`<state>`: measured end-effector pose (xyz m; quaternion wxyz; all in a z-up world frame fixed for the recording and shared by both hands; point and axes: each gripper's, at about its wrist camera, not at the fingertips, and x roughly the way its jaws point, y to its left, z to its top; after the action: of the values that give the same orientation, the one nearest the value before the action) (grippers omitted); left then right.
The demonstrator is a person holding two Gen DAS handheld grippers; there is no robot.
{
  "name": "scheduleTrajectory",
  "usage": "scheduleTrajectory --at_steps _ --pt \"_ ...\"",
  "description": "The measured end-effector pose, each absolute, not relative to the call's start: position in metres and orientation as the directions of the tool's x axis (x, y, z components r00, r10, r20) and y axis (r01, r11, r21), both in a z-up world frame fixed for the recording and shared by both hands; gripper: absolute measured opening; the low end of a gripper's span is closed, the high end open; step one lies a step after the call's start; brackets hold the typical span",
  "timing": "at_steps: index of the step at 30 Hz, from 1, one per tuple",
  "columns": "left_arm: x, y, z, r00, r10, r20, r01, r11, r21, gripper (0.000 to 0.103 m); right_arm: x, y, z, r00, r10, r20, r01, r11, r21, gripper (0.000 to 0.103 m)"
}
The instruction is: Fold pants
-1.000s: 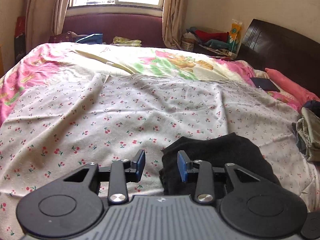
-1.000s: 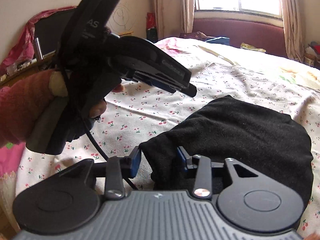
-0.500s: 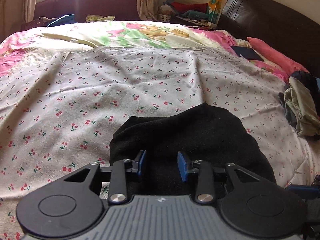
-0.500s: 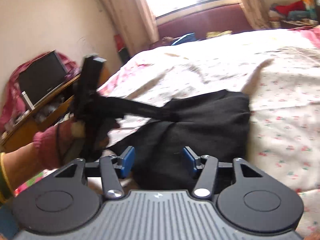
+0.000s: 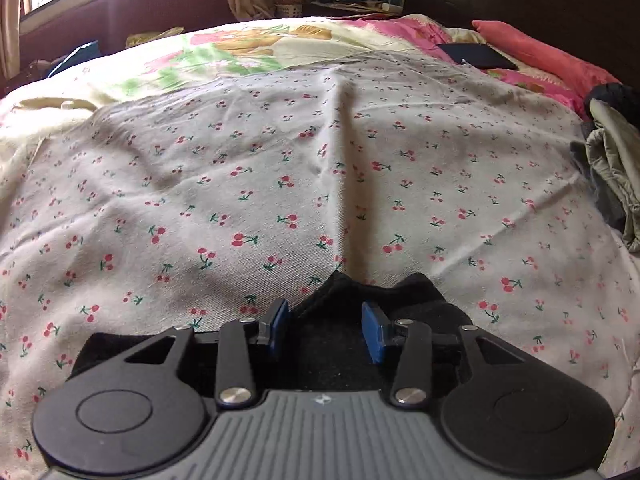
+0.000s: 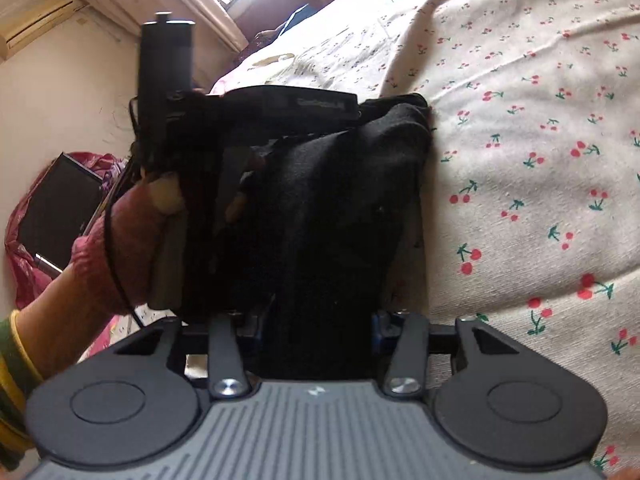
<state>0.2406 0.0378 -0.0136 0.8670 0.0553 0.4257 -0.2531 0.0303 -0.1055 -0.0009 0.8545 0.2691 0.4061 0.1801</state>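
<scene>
A: Left gripper (image 5: 325, 326) first: its blue pads stand apart and have just been opening, with black cloth lying between and under them; I see no pinch on it.

B: And the right gripper (image 6: 316, 326)?

A: Its jaws have just been closing, and the black pants (image 6: 340, 208) fill the gap between them. The pads are mostly hidden by the cloth, so I cannot tell whether they press on it.

B: Where do the pants sit now?

A: Near edge of the bed, on the cherry-print sheet (image 5: 280, 168), as a compact dark block with squared sides. A hand in a pink sleeve (image 6: 132, 236) holds the left tool over its far end.

B: Progress?

A: Judged late. The bundle looks folded over on itself at least once; what is left seems a final fold or flattening, then release. Beyond, a heap of other clothes (image 5: 616, 168) lies at the sheet's right edge, well apart.
</scene>
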Motion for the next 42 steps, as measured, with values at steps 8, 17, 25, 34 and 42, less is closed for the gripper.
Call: scheduleTrajectory --at_steps 8,17,25,34,42 --pt "0.223 0.028 -0.013 0.62 -0.286 -0.731 0.445 0.895 0.027 0.057 0.028 -0.09 -0.009 0.537 0.537 -0.65 -0.141 0.817 0.559 0.04" --pt "0.151 0.061 0.04 0.643 -0.281 -0.712 0.362 0.931 -0.04 0.062 -0.006 -0.11 0.014 0.623 0.471 -0.624 -0.059 0.824 0.564 0.044" --pt "0.105 0.073 0.038 0.642 -0.273 -0.717 0.307 0.948 -0.086 0.064 -0.016 -0.093 0.032 0.64 0.367 -0.675 -0.048 0.896 0.441 0.044" --pt "0.05 0.069 0.054 0.686 -0.179 -0.706 0.262 0.965 0.011 0.066 -0.027 -0.107 0.045 0.711 0.328 -0.622 -0.025 0.895 0.444 0.045" --pt "0.006 0.072 0.07 0.766 -0.084 -0.637 0.14 0.989 0.038 0.103 -0.026 -0.107 0.049 0.726 0.384 -0.57 -0.074 0.869 0.49 0.048"
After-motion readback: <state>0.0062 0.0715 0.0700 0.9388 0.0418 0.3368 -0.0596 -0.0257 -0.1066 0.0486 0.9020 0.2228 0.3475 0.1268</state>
